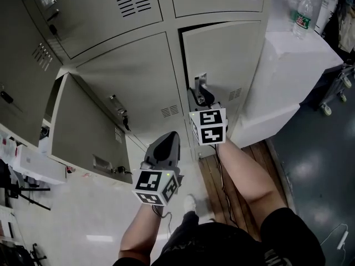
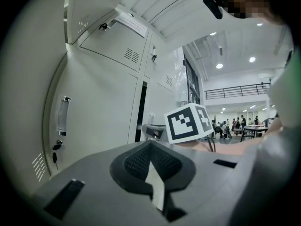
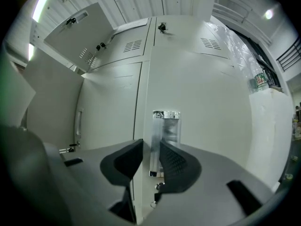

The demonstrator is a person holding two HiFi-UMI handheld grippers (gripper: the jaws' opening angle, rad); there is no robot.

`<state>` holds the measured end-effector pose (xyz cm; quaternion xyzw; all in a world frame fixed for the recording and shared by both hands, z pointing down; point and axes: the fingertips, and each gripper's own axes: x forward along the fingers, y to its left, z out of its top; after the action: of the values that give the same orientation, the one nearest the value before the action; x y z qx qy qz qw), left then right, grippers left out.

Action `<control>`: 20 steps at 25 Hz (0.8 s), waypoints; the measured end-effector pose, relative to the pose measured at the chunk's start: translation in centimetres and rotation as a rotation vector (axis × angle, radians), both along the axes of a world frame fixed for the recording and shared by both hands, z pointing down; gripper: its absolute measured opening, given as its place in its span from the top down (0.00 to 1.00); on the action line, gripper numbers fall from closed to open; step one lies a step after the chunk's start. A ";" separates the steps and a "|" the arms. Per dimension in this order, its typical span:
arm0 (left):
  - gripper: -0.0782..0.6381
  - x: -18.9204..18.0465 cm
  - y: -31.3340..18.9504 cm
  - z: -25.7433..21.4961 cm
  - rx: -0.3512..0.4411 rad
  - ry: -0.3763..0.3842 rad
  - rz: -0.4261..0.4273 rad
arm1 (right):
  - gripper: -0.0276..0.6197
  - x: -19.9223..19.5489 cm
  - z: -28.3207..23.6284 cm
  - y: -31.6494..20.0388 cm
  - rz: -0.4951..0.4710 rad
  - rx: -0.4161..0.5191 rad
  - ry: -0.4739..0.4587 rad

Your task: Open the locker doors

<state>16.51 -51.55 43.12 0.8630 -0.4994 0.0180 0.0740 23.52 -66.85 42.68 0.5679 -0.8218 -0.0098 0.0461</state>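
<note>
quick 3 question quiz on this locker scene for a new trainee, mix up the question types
1. True or false: the left hand-held gripper is holding a key.
2. What are the jaws of the right hand-held gripper closed on? A) a padlock B) the locker door handle C) a cable
3. Fill in: in the head view the water bottle stands to the ____ of the lockers.
Key: 1 false, its jaws are together and empty. 2 B. 3 right.
</note>
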 end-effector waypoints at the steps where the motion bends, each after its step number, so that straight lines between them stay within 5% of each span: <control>1: 0.89 0.1 0.1 -0.1 0.000 0.002 0.000 | 0.79 0.1 0.0 0.2 -0.008 -0.004 0.000; 20: 0.89 4.4 4.3 -1.3 0.015 0.030 0.041 | 0.79 3.8 0.2 6.7 -0.205 -0.034 -0.013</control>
<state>20.90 -47.20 41.86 0.8737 -0.4807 0.0030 0.0747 27.33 -60.19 42.88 0.4799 -0.8759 0.0031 0.0490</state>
